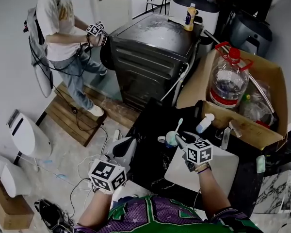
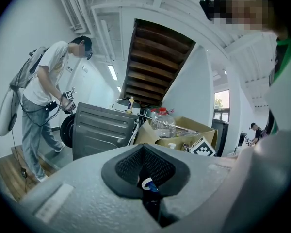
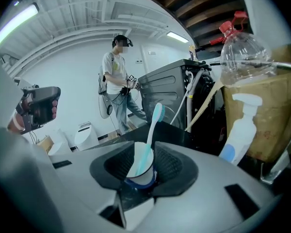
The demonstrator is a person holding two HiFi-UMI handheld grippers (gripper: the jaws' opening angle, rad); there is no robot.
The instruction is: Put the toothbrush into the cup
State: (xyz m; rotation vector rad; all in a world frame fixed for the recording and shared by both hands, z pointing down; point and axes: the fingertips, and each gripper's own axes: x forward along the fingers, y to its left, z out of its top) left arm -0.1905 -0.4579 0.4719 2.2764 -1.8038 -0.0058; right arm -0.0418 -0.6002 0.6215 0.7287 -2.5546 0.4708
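The toothbrush [image 3: 154, 125] stands in the cup [image 3: 141, 174]; the right tool [image 3: 144, 165], jaws spread either side, should withdraw straight without tipping it

My head camera looks steeply down on the black table [image 1: 148, 166] from its near edge. The camera on my left claw [image 2: 144, 166] looks level from beside the table's left edge, while my right claw [image 3: 143, 161] carries its camera close over the tabletop. All three share the grey machine [image 1: 150, 52], cardboard box [image 1: 266, 76] and standing person [image 1: 58, 30].
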